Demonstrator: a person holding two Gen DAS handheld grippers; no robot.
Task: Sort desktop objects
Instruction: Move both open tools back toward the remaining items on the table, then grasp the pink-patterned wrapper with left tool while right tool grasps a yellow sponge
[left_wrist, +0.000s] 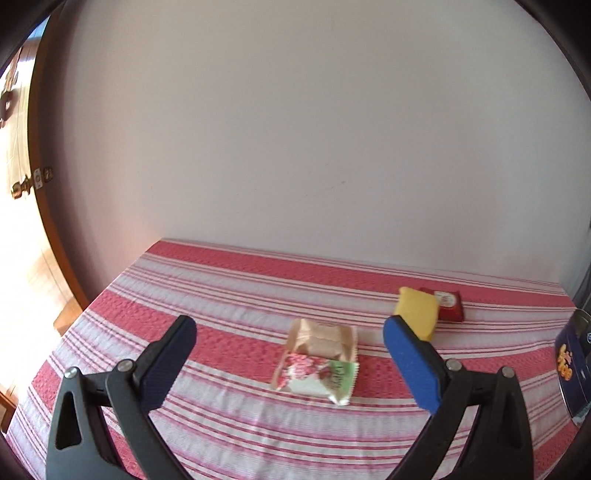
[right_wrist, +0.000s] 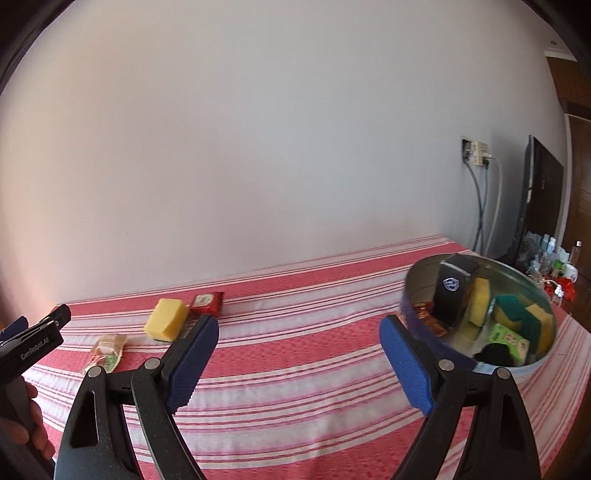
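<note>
Blue-padded claws, both spread wide and holding nothing.
I see my left gripper (left_wrist: 290, 360) framing the snack packet (left_wrist: 316, 363); my right gripper (right_wrist: 299, 354) has the metal tin (right_wrist: 436, 269) at 2 o'clock.

Only one marking reads clearly — "GenRobot.AI", printed in white on the left gripper (right_wrist: 35, 334).

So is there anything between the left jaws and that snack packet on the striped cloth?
Nothing visible. The left gripper is open and empty, and the snack packet lies flat on the striped cloth straight ahead of it. The yellow sponge and red packet sit farther back, off to the right.
</note>
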